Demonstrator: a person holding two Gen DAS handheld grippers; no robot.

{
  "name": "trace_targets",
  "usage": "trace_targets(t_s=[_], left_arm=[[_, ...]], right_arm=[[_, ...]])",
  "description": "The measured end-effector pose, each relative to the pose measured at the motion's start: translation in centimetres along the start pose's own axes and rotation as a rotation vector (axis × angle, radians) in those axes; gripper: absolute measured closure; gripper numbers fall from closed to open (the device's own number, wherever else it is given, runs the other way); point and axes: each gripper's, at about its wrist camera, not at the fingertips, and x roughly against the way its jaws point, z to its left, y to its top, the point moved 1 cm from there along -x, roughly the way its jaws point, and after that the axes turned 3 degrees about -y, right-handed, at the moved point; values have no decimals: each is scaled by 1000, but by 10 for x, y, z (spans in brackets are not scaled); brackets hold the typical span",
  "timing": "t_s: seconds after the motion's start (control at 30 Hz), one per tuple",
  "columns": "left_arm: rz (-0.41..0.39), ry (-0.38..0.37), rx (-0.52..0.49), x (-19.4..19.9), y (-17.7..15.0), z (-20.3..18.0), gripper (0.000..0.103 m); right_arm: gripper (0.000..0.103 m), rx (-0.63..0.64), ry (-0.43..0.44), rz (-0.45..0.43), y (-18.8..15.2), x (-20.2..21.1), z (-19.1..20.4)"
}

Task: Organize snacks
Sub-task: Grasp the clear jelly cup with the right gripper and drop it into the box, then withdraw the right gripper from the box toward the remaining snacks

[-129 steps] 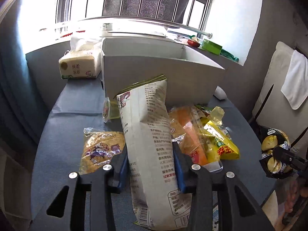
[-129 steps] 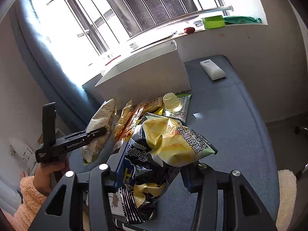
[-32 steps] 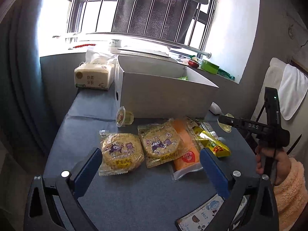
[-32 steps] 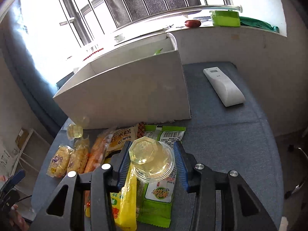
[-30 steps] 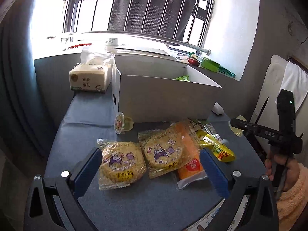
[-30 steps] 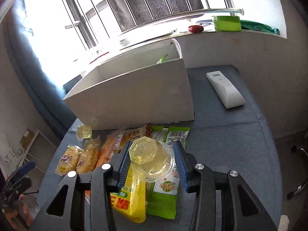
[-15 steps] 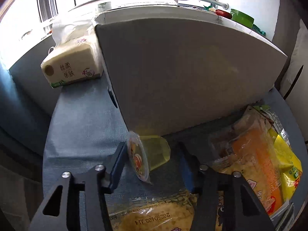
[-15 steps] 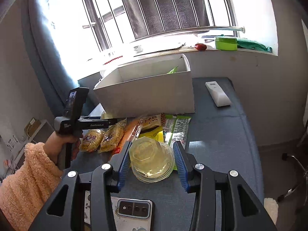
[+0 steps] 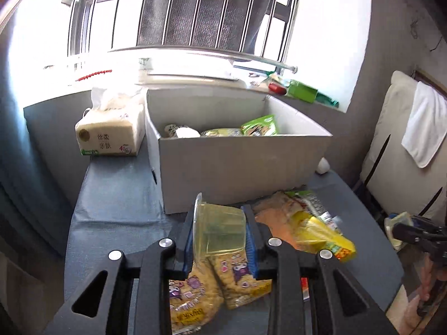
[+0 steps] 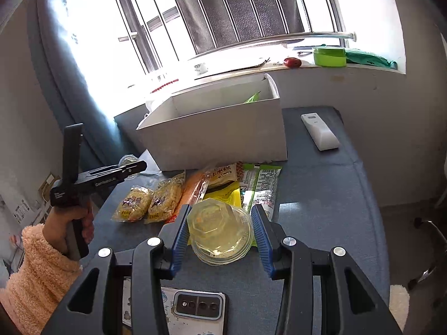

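Both grippers were loaded, each with a jelly cup lifted above the blue table (image 10: 321, 195). In the left wrist view, the left gripper (image 9: 220, 237), at lower centre of the frame, was clamped on a small yellow jelly cup (image 9: 220, 231) lying on its side with the lid toward the left pad. In the right wrist view, the right gripper (image 10: 220, 234), likewise at lower centre, grasped a larger clear jelly cup (image 10: 219, 234) with its faceted bottom facing the camera. The white box (image 9: 243, 164), in the upper middle of both frames, already held several packets, among them a green packet (image 9: 259, 125) toward its right side, so part of the sorting appeared done. Left on the table in front of the box were two round cake packets (image 10: 151, 201), an orange packet (image 10: 195, 187), a yellow packet (image 9: 324, 234) and a green-and-white packet (image 10: 261, 184), all lying close together or overlapping. By this reading the task stood perhaps midway: the two cups had yet to reach the box, and the loose packets after them. A tissue pack (image 9: 109, 136) beside the box at its left, a white remote (image 10: 320, 135) at right and a phone (image 10: 199, 304) at the bottom edge seemed not to belong to the snacks.
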Motion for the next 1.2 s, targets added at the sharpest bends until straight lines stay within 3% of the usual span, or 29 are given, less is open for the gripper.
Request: trace_targets(t_s=[0.2, 0.37, 0.53, 0.67, 0.9, 0.93, 0.97, 1.0, 1.03, 1.07, 1.2], left_arm=[[-120, -81, -55, 40, 30, -33, 71], [-160, -76, -85, 41, 67, -41, 71], [-135, -35, -77, 1, 107, -23, 71], [-79, 11, -47, -49, 123, 4, 71], [27, 67, -10, -100, 126, 32, 69], [47, 76, -16, -104, 126, 31, 64], [46, 101, -25, -105, 126, 30, 38], [36, 121, -32, -104, 126, 29, 2], [17, 123, -32, -101, 125, 28, 1], [12, 107, -26, -99, 124, 28, 0], [24, 86, -8, -91, 122, 25, 0]], right_arm=[[55, -33, 74, -5, 26, -15, -3], [55, -49, 110, -31, 71, -33, -7], [55, -48, 108, -78, 131, -56, -8], [55, -43, 48, -79, 169, -90, -17], [55, -58, -8, -35, 191, -139, -42], [54, -58, -14, -26, 191, -143, -43], [53, -61, -17, -17, 191, -146, -45], [35, -69, -17, -7, 192, -149, -47], [6, -81, -15, -6, 192, -150, -49], [0, -95, -3, -20, 191, -148, -51], [0, -113, 21, -70, 191, -132, -55]])
